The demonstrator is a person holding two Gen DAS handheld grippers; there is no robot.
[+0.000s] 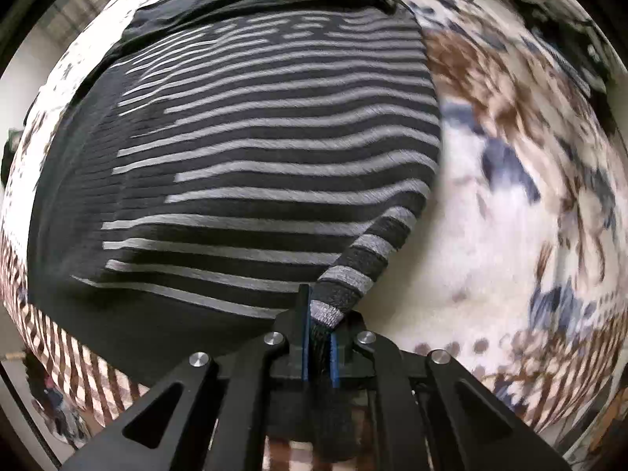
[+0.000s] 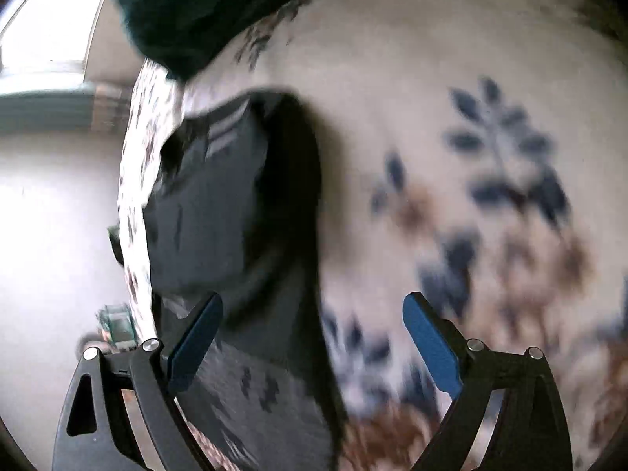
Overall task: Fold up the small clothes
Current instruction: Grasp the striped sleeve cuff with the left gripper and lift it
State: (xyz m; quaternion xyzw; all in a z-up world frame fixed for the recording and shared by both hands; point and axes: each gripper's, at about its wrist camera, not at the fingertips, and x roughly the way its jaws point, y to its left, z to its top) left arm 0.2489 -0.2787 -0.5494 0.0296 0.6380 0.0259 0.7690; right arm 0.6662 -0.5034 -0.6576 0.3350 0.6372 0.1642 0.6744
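Down at the left gripper (image 1: 318,347), the two black fingers with their blue pads (image 1: 305,343) are clenched on a narrow strip of the striped garment (image 1: 274,149), a banded cuff or corner that runs up and to the right from the jaws before it joins the main body. That strip is a coarse, ribbed knit, charcoal crossed by pale grey bands. Beyond it the garment spreads out wide and mostly flat, filling the left and centre of the left wrist view; its thin grey stripes run side to side, and a plain dark panel borders it along the left and near edges. Its far end rumples into dark folds. It lies on a soft cream cloth (image 1: 490,235) printed with blue leaves and brown sprigs, with a brown striped border at the near edge.

Over in the right wrist view, the right gripper (image 2: 313,347) is released, its blue pads (image 2: 429,347) standing wide apart above the same floral cloth (image 2: 412,90). Between and beyond the fingers, towards the left, a dark grey fabric (image 2: 219,204) lies in a long heap stretching from near to far, smooth-looking, with a few pale stripes at its far end. Whether it is part of the striped garment cannot be told through the blur. Another dark mass (image 2: 188,11) sits at the far edge.
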